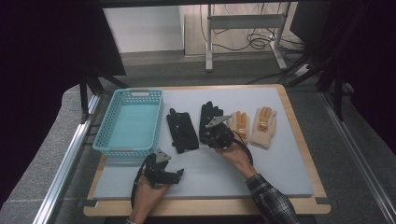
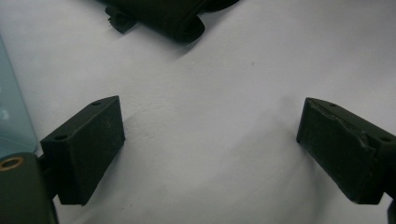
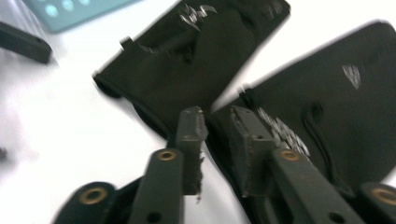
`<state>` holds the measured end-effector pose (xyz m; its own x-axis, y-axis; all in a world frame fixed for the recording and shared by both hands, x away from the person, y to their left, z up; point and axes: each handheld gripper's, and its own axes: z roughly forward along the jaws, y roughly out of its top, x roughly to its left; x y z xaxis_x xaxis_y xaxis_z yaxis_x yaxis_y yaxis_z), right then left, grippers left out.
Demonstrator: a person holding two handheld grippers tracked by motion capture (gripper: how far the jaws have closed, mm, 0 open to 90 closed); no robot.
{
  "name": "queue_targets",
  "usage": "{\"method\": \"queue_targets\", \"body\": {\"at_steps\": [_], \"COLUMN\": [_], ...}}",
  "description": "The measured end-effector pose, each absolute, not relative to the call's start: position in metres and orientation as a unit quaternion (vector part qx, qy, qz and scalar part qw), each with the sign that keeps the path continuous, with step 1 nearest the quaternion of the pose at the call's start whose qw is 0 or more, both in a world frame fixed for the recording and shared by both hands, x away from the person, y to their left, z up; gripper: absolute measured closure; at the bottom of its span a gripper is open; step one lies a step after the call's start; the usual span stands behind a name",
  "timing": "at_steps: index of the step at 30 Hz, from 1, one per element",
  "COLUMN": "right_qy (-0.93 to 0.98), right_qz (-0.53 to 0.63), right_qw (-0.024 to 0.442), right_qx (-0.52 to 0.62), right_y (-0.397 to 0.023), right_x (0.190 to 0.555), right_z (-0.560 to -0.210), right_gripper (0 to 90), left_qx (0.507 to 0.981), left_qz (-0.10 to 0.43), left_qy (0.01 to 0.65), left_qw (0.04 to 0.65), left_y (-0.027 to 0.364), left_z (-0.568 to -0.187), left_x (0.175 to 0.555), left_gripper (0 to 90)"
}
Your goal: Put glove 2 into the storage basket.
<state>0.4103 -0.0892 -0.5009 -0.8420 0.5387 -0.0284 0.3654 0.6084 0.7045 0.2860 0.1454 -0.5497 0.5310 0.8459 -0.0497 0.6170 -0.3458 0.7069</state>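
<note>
Forearms enter at the bottom of the high view; the left gripper (image 1: 179, 173) hangs low left of centre with its jaws wide apart and nothing between them, likely waiting beside the basket (image 1: 103, 140) at centre left; the right gripper (image 1: 218, 140) sits mid-frame at the lower edge of the right black glove (image 1: 208, 117), and whether it grips there I cannot tell from above; the left black glove (image 1: 181, 130) lies just beside, and two cream gloves (image 1: 262, 128) lie at right, laid out in pairs, probably for sorting into the basket; the grey mat (image 1: 261, 172) covers a wooden table, with dark curtains, a grey floor, a desk frame and cables beyond.

Wide-set jaws rise from the bottom corners of the left gripper view over bare mat; a glove cuff (image 2: 182, 21) lies at the top edge; a sliver of basket shows at far left.

Narrowly parted jaws stand bottom centre in the right gripper view, blurred; the right gripper (image 3: 219, 126) has its pads a little apart at the glove's edge, not pressing it; both black gloves fill the upper frame.
</note>
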Motion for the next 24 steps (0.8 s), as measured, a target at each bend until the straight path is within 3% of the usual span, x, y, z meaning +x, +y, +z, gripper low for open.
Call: {"method": "queue_targets", "body": {"at_steps": [12,14,20,24], "right_qy": [0.878,0.877,0.886,0.88], "right_qz": [0.366,0.361,0.323,0.331], "right_qw": [0.123,0.132,0.145,0.113], "right_qx": [0.283,0.29,0.298,0.322], "right_y": [-0.024,-0.017,-0.002,-0.006], "right_x": [0.449,0.455,0.469,0.471], "right_z": [-0.513,-0.516,-0.529,-0.53], "right_gripper": [30.4,27.4,24.3,39.6], "left_qx": [0.803,0.803,0.803,0.803], "left_qz": [0.164,0.164,0.164,0.164], "left_qy": [0.455,0.455,0.456,0.456], "left_qw": [0.347,0.347,0.347,0.347], "left_y": [0.145,0.145,0.145,0.145], "left_z": [-0.55,-0.55,-0.55,-0.55], "left_x": [0.286,0.286,0.286,0.286], "left_gripper": [7.7,7.7,7.7,7.7]}}
